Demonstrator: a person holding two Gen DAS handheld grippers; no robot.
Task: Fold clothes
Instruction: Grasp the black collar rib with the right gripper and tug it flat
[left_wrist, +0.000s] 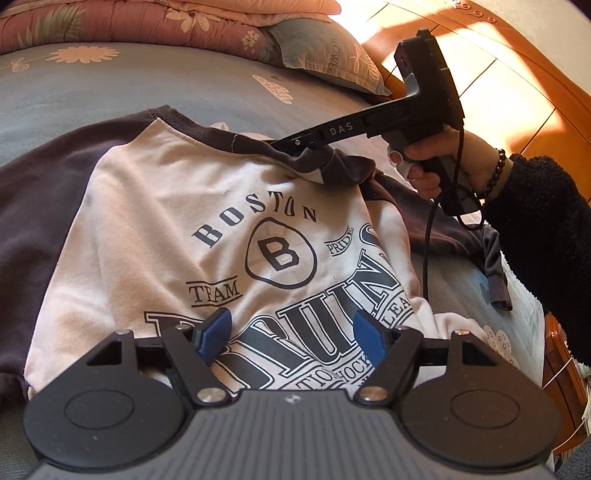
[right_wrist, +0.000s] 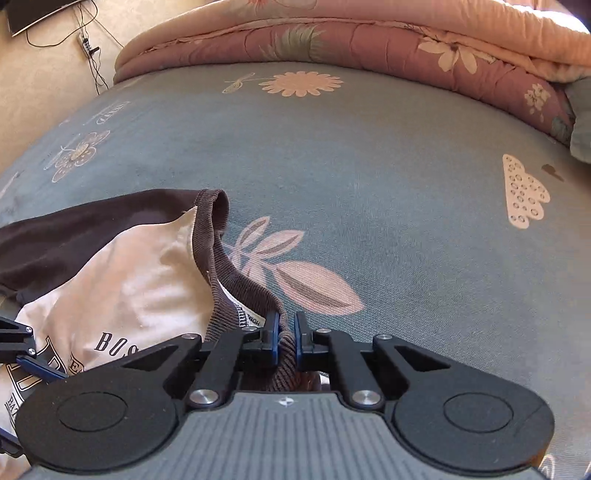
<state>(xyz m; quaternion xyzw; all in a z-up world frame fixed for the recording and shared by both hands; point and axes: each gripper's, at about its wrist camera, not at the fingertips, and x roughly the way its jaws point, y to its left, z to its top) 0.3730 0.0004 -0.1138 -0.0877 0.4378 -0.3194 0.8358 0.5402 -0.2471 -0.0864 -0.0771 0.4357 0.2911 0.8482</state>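
A cream T-shirt (left_wrist: 155, 206) with dark brown sleeves and a "Boston Bruins" print lies face up on the bed. My left gripper (left_wrist: 291, 332) hovers open over the lower print, nothing between its blue pads. In the left wrist view a hand holds my right gripper (left_wrist: 291, 144) at the shirt's ribbed brown collar (left_wrist: 207, 127). The right wrist view shows my right gripper (right_wrist: 286, 332) shut on the collar (right_wrist: 221, 236), the ribbed band pinched between the blue pads and lifted into a fold. The shirt's right sleeve (left_wrist: 436, 221) lies crumpled beneath that hand.
The grey-blue flowered bedsheet (right_wrist: 369, 166) stretches beyond the shirt. A folded pink quilt (right_wrist: 369, 40) and a pillow (left_wrist: 332, 55) lie at the head. An orange wooden headboard (left_wrist: 498, 74) stands at the right. A cable hangs from the right gripper's handle.
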